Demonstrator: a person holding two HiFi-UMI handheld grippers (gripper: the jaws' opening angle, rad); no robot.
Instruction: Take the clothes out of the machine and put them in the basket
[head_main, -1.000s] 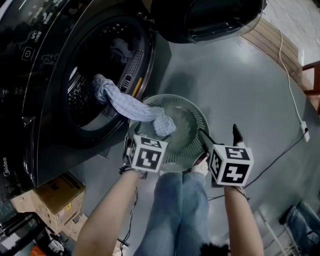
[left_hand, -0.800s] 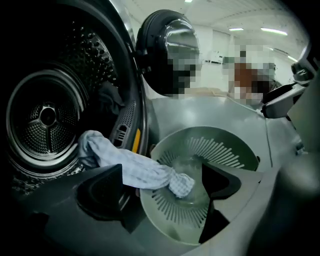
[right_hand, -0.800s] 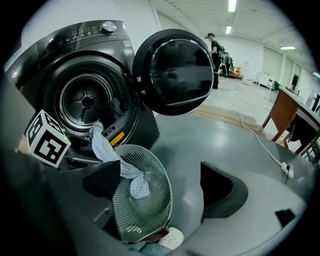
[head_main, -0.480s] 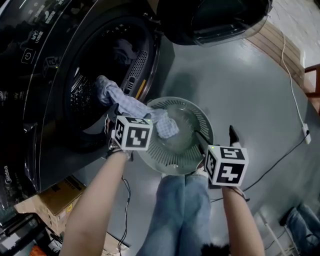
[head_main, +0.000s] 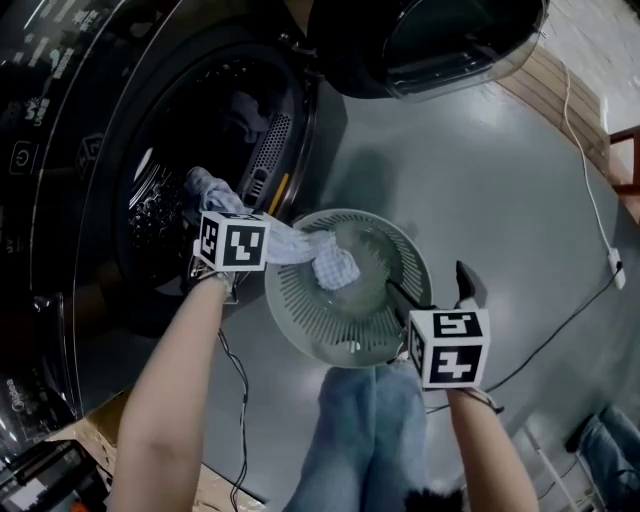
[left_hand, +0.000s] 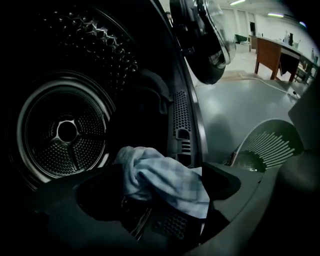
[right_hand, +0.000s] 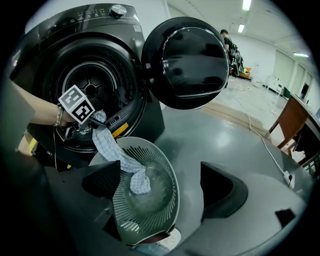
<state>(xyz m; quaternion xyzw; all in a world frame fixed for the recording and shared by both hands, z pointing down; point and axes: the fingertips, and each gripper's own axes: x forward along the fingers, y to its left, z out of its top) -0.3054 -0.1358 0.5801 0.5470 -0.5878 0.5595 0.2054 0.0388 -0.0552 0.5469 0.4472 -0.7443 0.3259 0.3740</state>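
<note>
A light-blue checked cloth (head_main: 335, 265) trails from the lip of the dark front-loading machine (head_main: 100, 120) into the round grey slatted basket (head_main: 320, 330) on the floor. My left gripper (head_main: 203, 205) is at the drum opening, open. In the left gripper view the cloth (left_hand: 165, 180) lies between the wide jaws of the left gripper (left_hand: 162, 192), which do not press on it. My right gripper (head_main: 432, 285) hangs open over the basket's near right rim and holds nothing. In the right gripper view the basket (right_hand: 150, 220) and the cloth (right_hand: 117, 155) lie below the right gripper (right_hand: 160, 185). A darker garment (head_main: 245, 108) shows inside the drum.
The machine's round door (head_main: 430, 40) stands swung open above the basket. A white cable (head_main: 590, 200) runs over the grey floor to a plug block (head_main: 612, 262). The person's jeans legs (head_main: 370, 430) stand just below the basket. A wooden chair (head_main: 625, 160) is at the right edge.
My left gripper has swung left, from the basket's near rim to the cloth at the drum opening. The right gripper has stayed almost in place. The cloth lies as before.
</note>
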